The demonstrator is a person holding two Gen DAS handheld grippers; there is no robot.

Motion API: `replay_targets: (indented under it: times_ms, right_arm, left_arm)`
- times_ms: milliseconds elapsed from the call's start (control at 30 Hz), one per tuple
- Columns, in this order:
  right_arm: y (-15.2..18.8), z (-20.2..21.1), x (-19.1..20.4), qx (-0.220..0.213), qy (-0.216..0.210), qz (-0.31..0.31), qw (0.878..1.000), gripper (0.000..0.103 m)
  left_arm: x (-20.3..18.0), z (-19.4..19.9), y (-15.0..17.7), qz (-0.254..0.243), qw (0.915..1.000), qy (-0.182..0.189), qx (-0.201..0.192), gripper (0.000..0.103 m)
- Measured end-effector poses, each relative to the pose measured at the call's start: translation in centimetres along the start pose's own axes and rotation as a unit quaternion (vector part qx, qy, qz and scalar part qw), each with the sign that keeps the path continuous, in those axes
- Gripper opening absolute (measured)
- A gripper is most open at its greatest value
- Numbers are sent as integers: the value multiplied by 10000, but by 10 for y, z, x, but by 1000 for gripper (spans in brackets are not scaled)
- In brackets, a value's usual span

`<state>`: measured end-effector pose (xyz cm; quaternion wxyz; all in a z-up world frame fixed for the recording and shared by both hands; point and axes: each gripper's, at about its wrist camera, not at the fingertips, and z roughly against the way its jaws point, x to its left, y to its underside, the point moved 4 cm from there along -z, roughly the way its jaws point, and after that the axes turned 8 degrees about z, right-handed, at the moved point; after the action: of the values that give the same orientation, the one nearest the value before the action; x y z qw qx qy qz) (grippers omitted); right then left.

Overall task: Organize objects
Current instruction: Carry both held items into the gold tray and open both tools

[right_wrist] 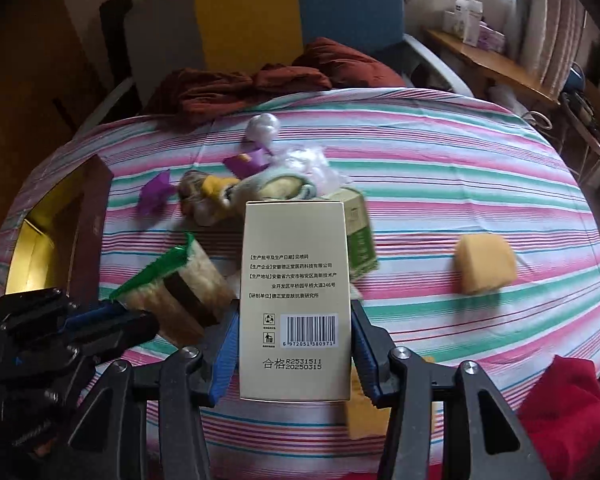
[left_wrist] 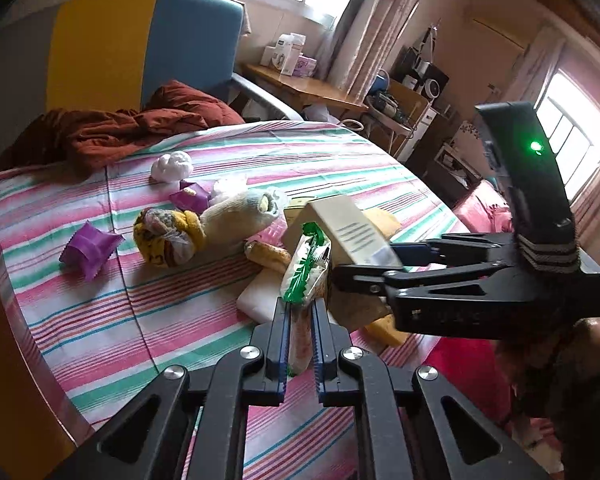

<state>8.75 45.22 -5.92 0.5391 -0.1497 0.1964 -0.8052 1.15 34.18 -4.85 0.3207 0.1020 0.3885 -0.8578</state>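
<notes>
My left gripper [left_wrist: 300, 344] is pinched narrow on a thin, crinkly snack packet [left_wrist: 306, 268] with a green zigzag edge. The packet stands up between the blue ridged pads [left_wrist: 281, 344], in the lower middle of the left wrist view. In the right wrist view the same packet [right_wrist: 172, 280] sits at lower left and looks pale and puffy with a dark band.

My right gripper [right_wrist: 294, 356] holds a stiff cream cardboard box [right_wrist: 294, 300] by its two long sides. The box is flat and smooth, with printed writing and a barcode, and it fills the middle of the right wrist view. In the left wrist view this box [left_wrist: 350, 232] is tilted, right of the middle, with the right gripper [left_wrist: 364, 276] coming in from the right.

Under both is a soft bed sheet [left_wrist: 140, 320] with pink, green and white stripes. In the middle of the left wrist view lie rolled knit socks [left_wrist: 208, 224], yellow and cream. Two shiny purple pouches [left_wrist: 88, 248] lie left of them. A bumpy white ball [left_wrist: 172, 166] sits above. A square yellow sponge [right_wrist: 484, 264] rests alone on the right of the right wrist view. A smaller green and cream box [right_wrist: 358, 236] leans just behind my held box. An open brown box with a gold inside [right_wrist: 56, 236] sits at the left edge. A crumpled rust-red blanket [left_wrist: 112, 128] lies at upper left of the left wrist view.
</notes>
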Motion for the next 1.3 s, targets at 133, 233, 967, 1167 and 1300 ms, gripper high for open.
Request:
replay_targets:
  times_ms: [133, 233, 967, 1167, 1300]
  right_arm:
    - [1, 4, 7, -66, -54, 22, 10000, 50]
    - [-2, 11, 16, -190, -194, 72, 9996, 50]
    - [-78, -7, 265, -522, -1916, 1545, 9678, 50]
    - [-96, -38, 312, -399, -1997, 1373, 9694, 52]
    - [-105, -48, 323, -484, -1800, 1158, 9756, 53]
  left_arm:
    - [2, 9, -1, -15, 10000, -17, -89, 9]
    - [4, 24, -3, 39, 9997, 28, -219, 9]
    - [218, 232, 33, 1939, 9492, -2073, -1361, 9]
    - [259, 252, 57, 2338, 9227, -2674, -1498, 38]
    - [268, 269, 73, 2487, 9054, -2907, -1843, 67]
